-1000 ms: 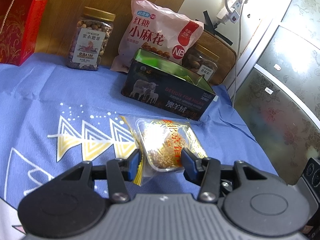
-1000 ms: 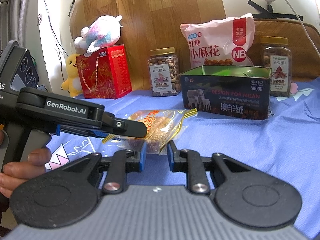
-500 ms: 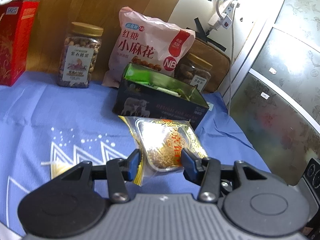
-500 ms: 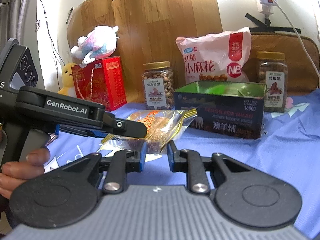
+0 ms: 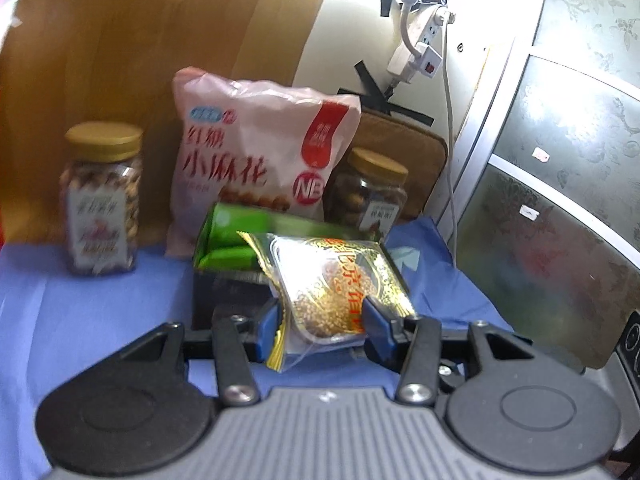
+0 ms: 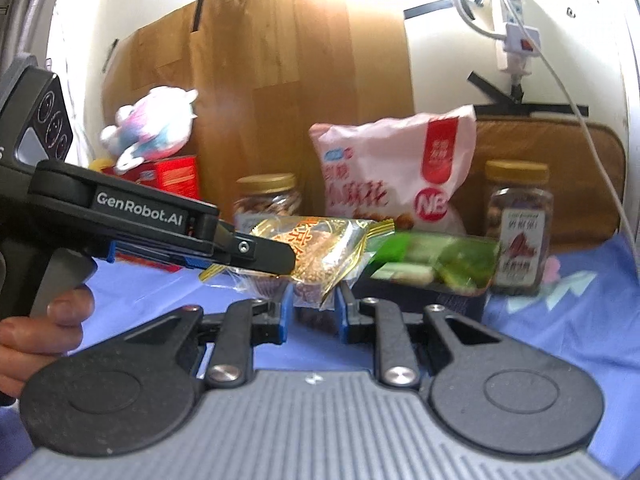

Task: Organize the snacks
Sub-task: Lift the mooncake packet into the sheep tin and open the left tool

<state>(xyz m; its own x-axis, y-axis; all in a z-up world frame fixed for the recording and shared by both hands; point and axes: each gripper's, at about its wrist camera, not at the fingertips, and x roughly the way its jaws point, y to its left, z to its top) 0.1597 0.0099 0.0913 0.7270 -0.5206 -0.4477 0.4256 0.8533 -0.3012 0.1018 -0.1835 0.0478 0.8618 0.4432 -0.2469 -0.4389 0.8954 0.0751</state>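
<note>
Both the left gripper (image 5: 322, 320) and right gripper (image 6: 311, 307) pinch the crinkly gold-and-clear plastic pastry packet (image 5: 334, 280) (light, slippery, crushable), so edge seams look safest.

We have two fisheye views, one on each handheld gripper, both looking forward along the fingers and slightly down over the blue cloth (image 5: 100, 320). The left view sits close behind the snack packet (image 5: 336, 284), facing the open tin (image 5: 224, 248) and pink bag (image 5: 256, 152). The right view looks from further right (the left tool crosses its frame). Both share packet, tin, bag and jars.
</note>
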